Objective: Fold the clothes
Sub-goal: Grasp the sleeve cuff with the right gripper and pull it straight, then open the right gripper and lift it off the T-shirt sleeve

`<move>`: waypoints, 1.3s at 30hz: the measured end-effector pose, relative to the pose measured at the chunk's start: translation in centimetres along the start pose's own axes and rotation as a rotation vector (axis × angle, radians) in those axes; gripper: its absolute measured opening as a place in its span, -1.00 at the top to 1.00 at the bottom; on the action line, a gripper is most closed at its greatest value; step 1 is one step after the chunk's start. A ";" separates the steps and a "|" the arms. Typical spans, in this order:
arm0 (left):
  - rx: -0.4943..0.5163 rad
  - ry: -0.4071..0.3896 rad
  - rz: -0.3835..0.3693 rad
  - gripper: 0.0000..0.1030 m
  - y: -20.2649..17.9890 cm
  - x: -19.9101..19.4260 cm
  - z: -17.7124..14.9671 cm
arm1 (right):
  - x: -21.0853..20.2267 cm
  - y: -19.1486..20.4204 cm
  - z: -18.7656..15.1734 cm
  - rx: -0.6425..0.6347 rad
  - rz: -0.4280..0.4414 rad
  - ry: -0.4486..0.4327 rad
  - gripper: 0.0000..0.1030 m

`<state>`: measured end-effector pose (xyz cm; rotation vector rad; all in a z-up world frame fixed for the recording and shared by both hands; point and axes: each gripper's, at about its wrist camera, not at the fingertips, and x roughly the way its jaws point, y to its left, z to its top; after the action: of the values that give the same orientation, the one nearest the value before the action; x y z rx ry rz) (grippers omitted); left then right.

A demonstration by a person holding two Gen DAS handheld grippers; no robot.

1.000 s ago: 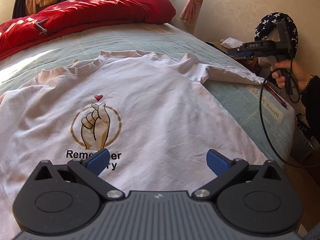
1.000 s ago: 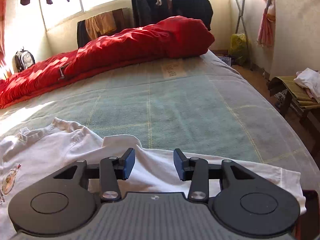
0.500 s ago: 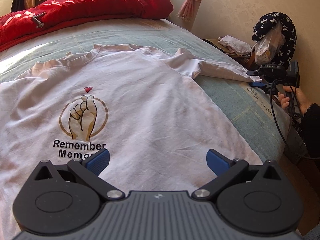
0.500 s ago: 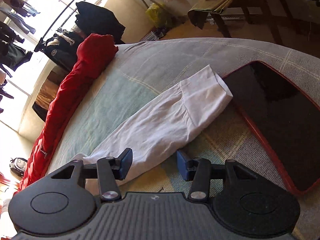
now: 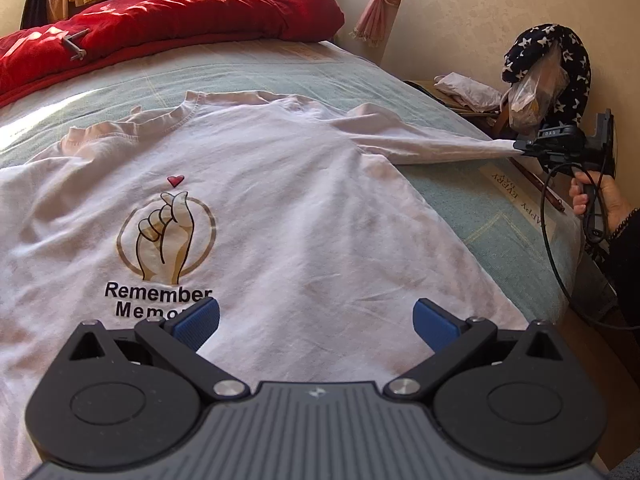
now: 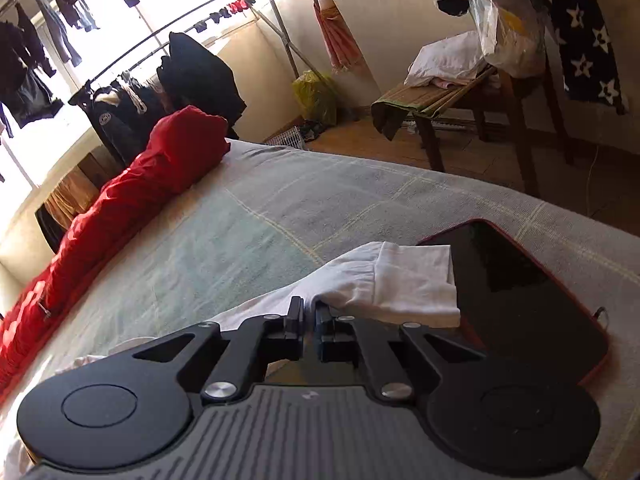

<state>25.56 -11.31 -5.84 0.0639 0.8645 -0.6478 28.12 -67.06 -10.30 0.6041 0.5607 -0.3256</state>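
- On the bed (image 5: 280, 80), a white T-shirt (image 5: 300, 208) lies spread flat, print side up, collar toward the far end; its chest print shows a finger-heart hand in a gold ring with the words "Remember Memo…" partly hidden.
- Near edge, left wrist view: left hand-held gripper (image 5: 316, 320) hovers over the shirt's lower front, blue pads set wide apart, nothing between them.
- Right side of the bed: the shirt's sleeve (image 6: 384, 280) is stretched out toward the bed's edge. The right hand-held gripper (image 6: 308, 312) has its jaws drawn together, clamped on the sleeve's near edge just short of the cuff.
- In the left wrist view the same gripper shows far right, sleeve tip pinched, a person's hand (image 5: 600, 200) on its handle, black cable looping below.
- A dark tablet with red rim (image 6: 520, 300) lies on the bed at the right; the cuff overlaps its left edge.
- Far end: red quilt (image 5: 160, 20) bunched along the bed.
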 end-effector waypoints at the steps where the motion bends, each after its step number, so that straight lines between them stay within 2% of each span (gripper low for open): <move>1: 0.002 -0.009 0.004 -0.98 0.1 0.0 -0.1 | 0.1 0.1 0.1 -0.016 -0.019 0.028 0.85; 2: 0.006 -0.021 0.007 -0.98 0.1 0.0 -0.1 | 0.3 0.3 0.1 -0.028 -0.057 0.053 0.78; 4: 0.030 -0.044 0.011 -0.98 0.1 -0.1 -0.3 | 0.5 0.6 0.1 -0.053 -0.132 0.101 0.35; 6: 0.059 -0.052 0.027 -0.98 0.1 -0.1 -0.4 | -0.6 1.4 -0.4 -0.079 -0.167 0.099 0.21; 8: 0.073 -0.058 0.048 -0.98 0.4 -0.2 -0.6 | -1.8 3.2 -0.6 -0.132 -0.157 0.072 0.00; 10: 0.068 -0.061 0.055 -0.98 1.0 -0.3 -0.5 | -2.7 5.9 -0.7 -0.203 -0.119 0.052 -0.08; 13: 0.057 -0.064 0.064 -0.98 1.9 -0.5 -0.4 | -2.2 11.0 -0.7 -0.287 0.010 0.086 -0.14; 15: 0.049 -0.067 0.066 -0.98 2.5 -0.6 0.0 | -0.3 15.6 -1.1 -0.327 0.123 0.143 -0.15; 19: 0.059 -0.083 0.077 -0.98 3.6 -0.9 0.8 | 4.6 24.5 -3.2 -0.412 0.257 0.258 -0.15; 20: 0.068 -0.089 0.085 -0.98 3.9 -0.9 1.0 | 5.7 26.0 -3.8 -0.427 0.266 0.291 -0.17; 23: 0.098 -0.107 0.110 -0.98 5.0 -1.1 1.6 | 10.5 30.8 -6.6 -0.493 0.198 0.424 -0.17; 25: 0.071 -0.113 0.102 -0.98 6.1 -1.0 1.3 | 12.8 32.1 -8.3 -0.534 0.136 0.443 -0.18; 26: 0.057 -0.116 0.098 -0.98 6.6 -1.0 1.2 | 13.9 32.8 -9.1 -0.553 0.108 0.448 -0.29; 29: 0.033 -0.115 0.089 -0.98 7.7 -0.8 0.7 | 16.2 34.2 -9.5 -0.561 0.098 0.383 -0.60; 31: 0.024 -0.111 0.084 -0.99 8.1 -0.7 0.3 | 17.8 35.1 -9.3 -0.556 0.099 0.350 -0.70; 34: 0.011 -0.106 0.081 -0.98 8.8 -0.6 -0.1 | 18.6 36.0 -8.7 -0.581 0.120 0.302 -0.70; 39: 0.013 -0.118 0.094 -0.98 9.1 -1.3 -0.5 | 12.1 34.6 -5.4 -0.543 0.219 0.222 -0.72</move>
<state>29.68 -3.13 -7.03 0.0770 0.7397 -0.5631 51.00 -38.29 -5.69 0.1710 0.7536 0.1060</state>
